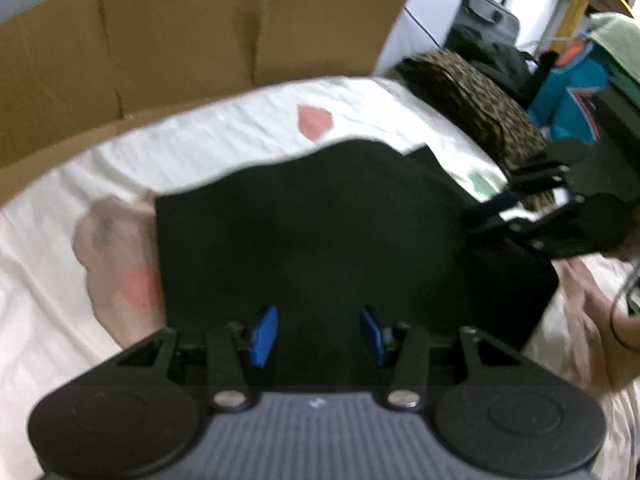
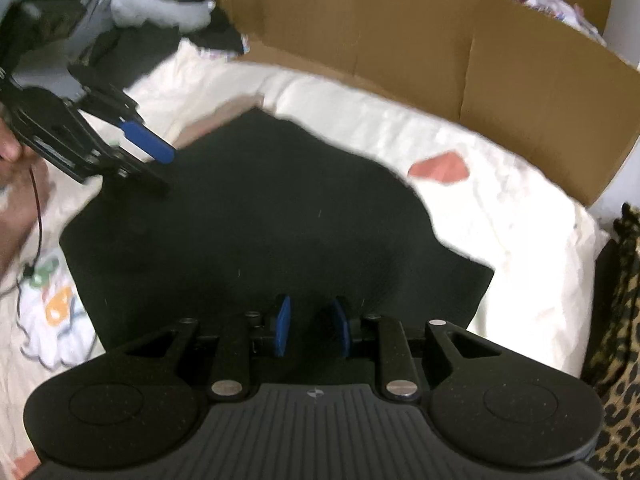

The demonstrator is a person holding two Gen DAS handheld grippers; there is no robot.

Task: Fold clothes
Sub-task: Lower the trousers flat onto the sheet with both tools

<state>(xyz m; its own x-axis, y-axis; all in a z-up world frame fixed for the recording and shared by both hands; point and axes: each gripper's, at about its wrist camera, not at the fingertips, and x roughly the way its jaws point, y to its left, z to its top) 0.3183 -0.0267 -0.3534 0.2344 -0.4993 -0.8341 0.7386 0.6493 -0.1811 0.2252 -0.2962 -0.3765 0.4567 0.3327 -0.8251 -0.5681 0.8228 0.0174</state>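
A black garment (image 1: 320, 232) lies spread on the white bed sheet (image 1: 240, 120); it also fills the middle of the right wrist view (image 2: 260, 220). My left gripper (image 1: 319, 336) hangs over its near edge, blue pads well apart, only dark cloth behind the gap. From the right wrist view, the left gripper (image 2: 166, 172) hovers at the garment's left corner, its jaws apart. My right gripper (image 2: 312, 330) stands over the near hem with a narrower gap between its pads. In the left wrist view the right gripper (image 1: 476, 220) reaches the garment's right edge.
A pink garment (image 1: 120, 256) sticks out from under the black one. Cardboard panels (image 1: 160, 60) wall the bed's far side. A leopard-print blanket (image 1: 472, 96) and a teal garment (image 1: 572, 96) lie beyond the bed. A hand (image 2: 12, 140) holds the left gripper.
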